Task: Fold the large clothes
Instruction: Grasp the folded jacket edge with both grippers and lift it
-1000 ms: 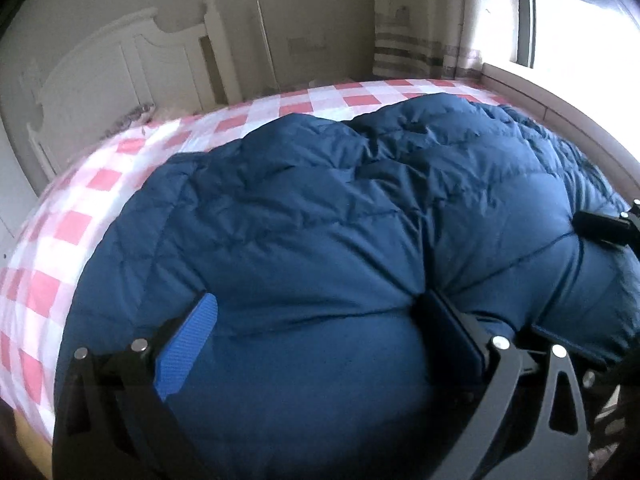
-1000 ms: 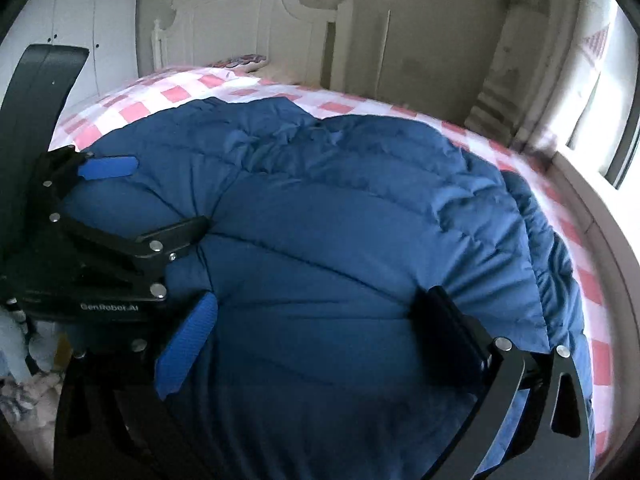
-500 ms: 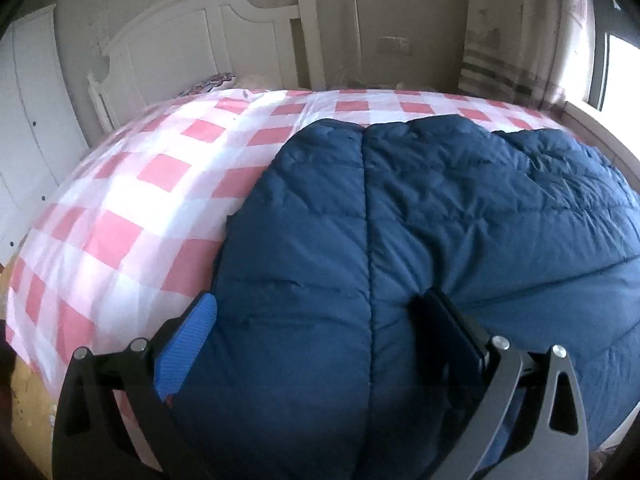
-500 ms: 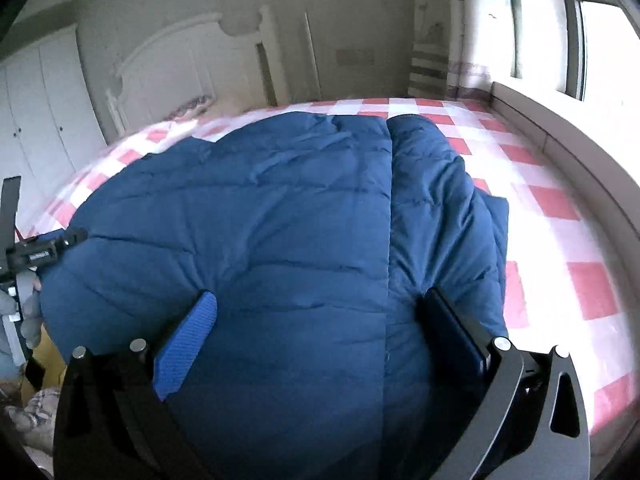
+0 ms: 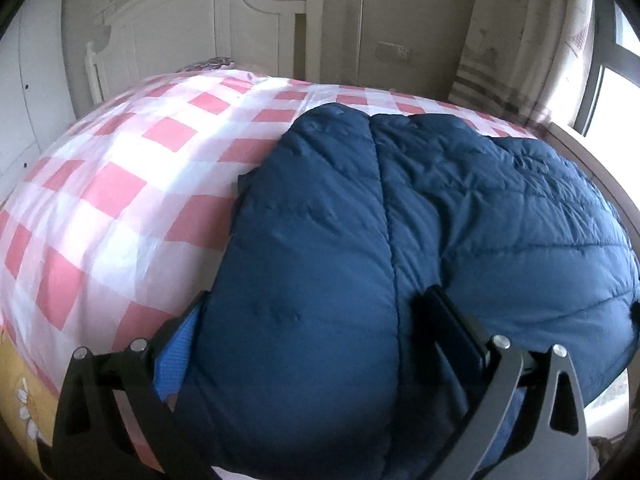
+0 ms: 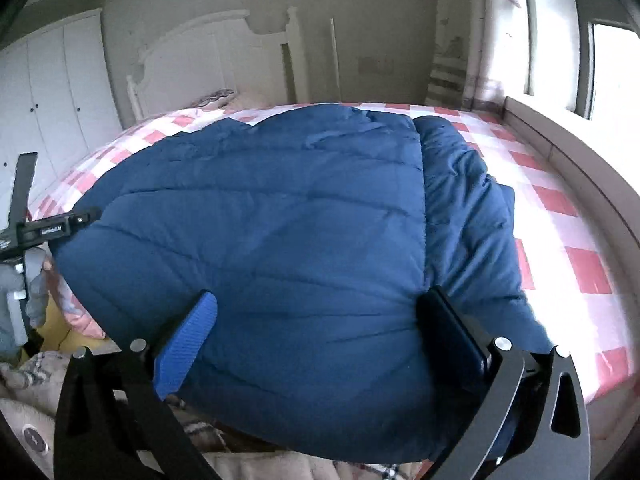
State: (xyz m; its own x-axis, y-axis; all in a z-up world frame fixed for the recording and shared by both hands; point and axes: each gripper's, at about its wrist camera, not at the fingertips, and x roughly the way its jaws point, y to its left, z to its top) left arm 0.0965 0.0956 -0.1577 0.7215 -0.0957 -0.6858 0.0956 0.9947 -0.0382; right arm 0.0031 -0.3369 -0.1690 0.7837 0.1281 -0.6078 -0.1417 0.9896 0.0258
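1. Here, in the left wrist view, the left gripper (image 5: pixel 316 328) had its jaws spread wide around the near left corner of the puffy navy quilted down coat (image 5: pixel 420 240), which lay on the pink-and-white checked bedsheet (image 5: pixel 120 184); whether they pinched it, I cannot tell.

2. In the right wrist view, the right gripper (image 6: pixel 320 328) likewise straddled the coat's near right edge, jaws wide, grip unclear. The hem fold seemed in hand; next, both should carry it far. The left gripper's label was unreadable.

Quilted jacket (image 5: pixel 460 220): navy blue. Bed sheet (image 5: pixel 120 184): pink-and-white check. Headboard (image 5: pixel 200 32): white. Wardrobe (image 6: pixel 52 92): white. Gripper pads (image 6: pixel 186 346): one blue, one black. Curtain (image 5: pixel 504 40): cream, brown-striped.
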